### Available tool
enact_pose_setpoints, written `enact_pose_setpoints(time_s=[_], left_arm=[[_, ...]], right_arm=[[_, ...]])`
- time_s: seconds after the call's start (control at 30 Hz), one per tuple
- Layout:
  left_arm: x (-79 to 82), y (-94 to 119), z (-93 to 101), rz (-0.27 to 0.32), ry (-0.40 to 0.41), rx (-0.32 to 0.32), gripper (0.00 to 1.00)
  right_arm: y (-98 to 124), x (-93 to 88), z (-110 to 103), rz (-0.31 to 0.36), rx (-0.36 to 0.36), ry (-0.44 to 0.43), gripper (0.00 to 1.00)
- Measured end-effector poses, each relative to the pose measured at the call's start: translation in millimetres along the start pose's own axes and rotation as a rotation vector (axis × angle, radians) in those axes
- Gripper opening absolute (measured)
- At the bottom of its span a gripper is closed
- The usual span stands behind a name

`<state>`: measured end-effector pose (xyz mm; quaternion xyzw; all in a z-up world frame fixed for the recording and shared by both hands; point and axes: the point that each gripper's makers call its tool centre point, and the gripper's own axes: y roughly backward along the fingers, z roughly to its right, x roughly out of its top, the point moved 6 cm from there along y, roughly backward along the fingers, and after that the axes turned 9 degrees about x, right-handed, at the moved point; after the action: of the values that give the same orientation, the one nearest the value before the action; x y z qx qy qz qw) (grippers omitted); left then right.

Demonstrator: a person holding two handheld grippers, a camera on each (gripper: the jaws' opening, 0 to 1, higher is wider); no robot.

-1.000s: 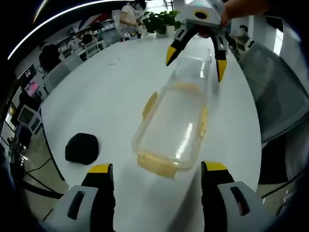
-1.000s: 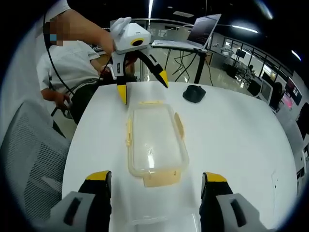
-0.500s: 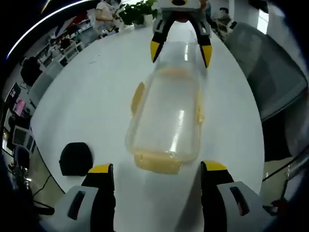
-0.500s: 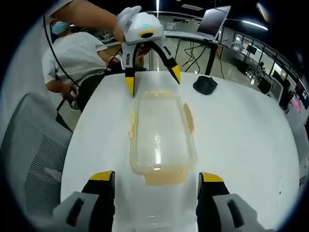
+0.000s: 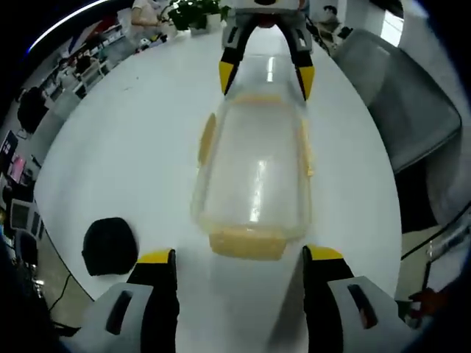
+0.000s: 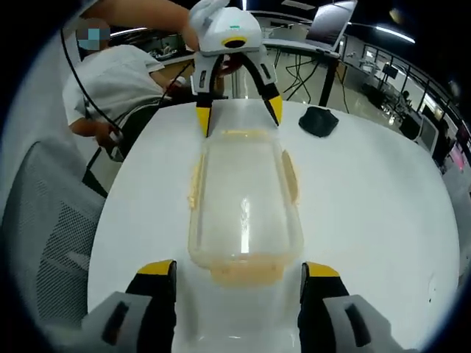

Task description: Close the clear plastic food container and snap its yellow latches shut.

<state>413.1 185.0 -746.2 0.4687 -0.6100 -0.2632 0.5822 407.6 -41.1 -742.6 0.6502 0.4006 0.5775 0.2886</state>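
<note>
White bench (image 5: 132, 132), round-edged. Clear food container (image 5: 254, 173) lies lengthwise mid-bench, lid resting on top, between the two claws. Yellow latches look unsnapped: side latches (image 6: 290, 176) stand out from the walls, end latch (image 6: 247, 273) lies flat toward the right claw.

Left claw (image 5: 239, 257): released, jaws spread, straddling the near end latch. Right claw (image 6: 237, 268): released, jaws wide, just short of its end.

Small black object (image 5: 109, 247) sits apart near the bench edge.

Risk, as judged: container is light on a smooth top; pressing one end latch without bracing the other could slide it or tip the lid off seat.
</note>
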Motion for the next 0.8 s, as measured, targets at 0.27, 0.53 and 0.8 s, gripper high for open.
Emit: enact_pose_setpoints(time_s=[0.27,0.53,0.8], left_arm=[[3.8,-5.4,3.9,0.004,-0.019,-0.051,0.61],[5.9,-6.5,-0.5,0.011,-0.039,-0.059,0.55],[7.2,-6.7,2.7,0.019,-0.078,-0.078,0.51]], right_arm=[[-5.0,-1.8,3.2,-0.032,0.011,0.023,0.63],[-9.8,-1.1,5.3,-0.051,0.02,0.042,0.59],[-10.8,-0.2,7.8,-0.08,0.001,0.065,0.54]])
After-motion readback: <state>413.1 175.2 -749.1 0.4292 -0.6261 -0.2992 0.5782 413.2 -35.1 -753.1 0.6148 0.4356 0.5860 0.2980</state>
